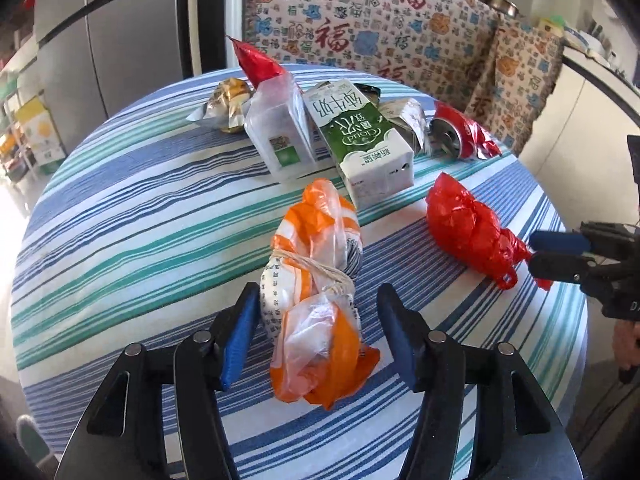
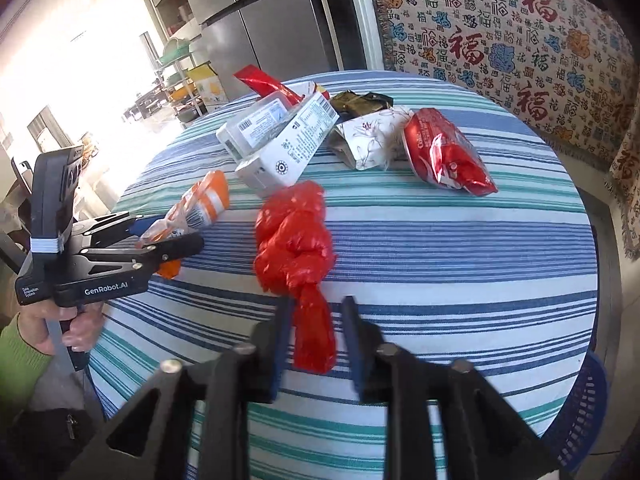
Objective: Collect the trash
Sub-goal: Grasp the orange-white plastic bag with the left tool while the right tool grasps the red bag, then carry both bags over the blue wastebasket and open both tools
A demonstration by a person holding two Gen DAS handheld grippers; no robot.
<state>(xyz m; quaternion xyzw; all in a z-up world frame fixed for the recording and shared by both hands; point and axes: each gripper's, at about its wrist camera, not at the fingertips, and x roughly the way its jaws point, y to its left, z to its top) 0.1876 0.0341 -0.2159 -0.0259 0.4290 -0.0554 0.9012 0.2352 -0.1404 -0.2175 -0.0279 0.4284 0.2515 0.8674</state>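
Observation:
A knotted orange-and-white plastic bag lies on the striped tablecloth. My left gripper is open with its fingers on either side of the bag's near half. The bag also shows in the right wrist view, between the left gripper's fingers. A knotted red plastic bag lies to the right. My right gripper is open around its tail, a gap showing on each side. In the left wrist view the red bag has the right gripper at its tail.
Behind the bags lie a green-and-white milk carton, a clear plastic box, a crushed red can, a red wrapper and foil wrappers. A blue basket stands beside the table at right. A patterned sofa is behind.

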